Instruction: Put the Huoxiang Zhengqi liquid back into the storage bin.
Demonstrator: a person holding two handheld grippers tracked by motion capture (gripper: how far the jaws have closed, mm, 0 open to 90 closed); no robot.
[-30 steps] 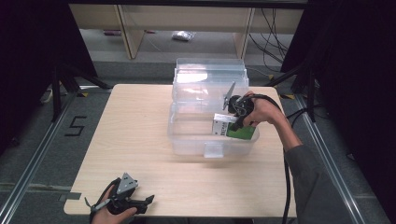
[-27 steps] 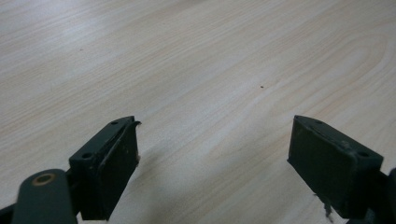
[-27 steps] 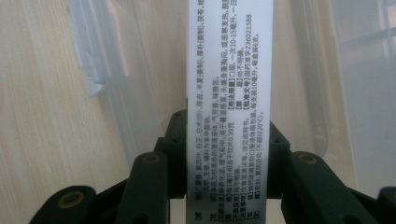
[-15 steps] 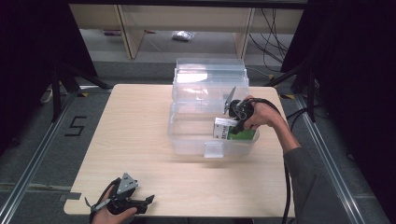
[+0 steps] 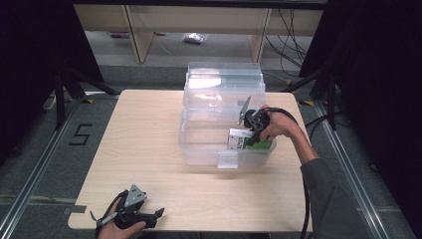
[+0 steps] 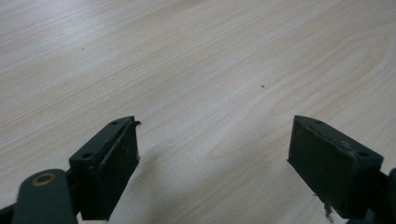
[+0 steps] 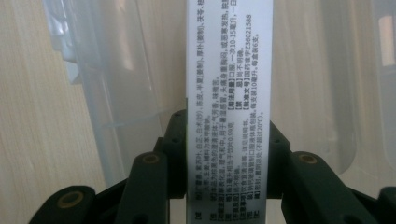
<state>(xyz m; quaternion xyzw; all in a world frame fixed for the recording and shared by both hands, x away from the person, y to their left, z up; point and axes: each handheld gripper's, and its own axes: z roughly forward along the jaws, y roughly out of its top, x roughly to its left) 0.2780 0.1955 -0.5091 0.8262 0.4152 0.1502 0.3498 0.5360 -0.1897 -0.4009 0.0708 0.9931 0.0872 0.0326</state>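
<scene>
A box sits inside the bin at the table's far right.

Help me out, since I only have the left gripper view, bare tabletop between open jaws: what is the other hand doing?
Observer: The right gripper is shut on a white and green box, holding it inside a clear plastic bin.
Operator: How is the box gripped?
Observer: By its narrow sides; in the right gripper view the printed white face stands up between the two jaws.
Operator: And where is my left gripper on the table?
Observer: The left gripper lies near the front left corner of the table, well apart from the bin.
</scene>
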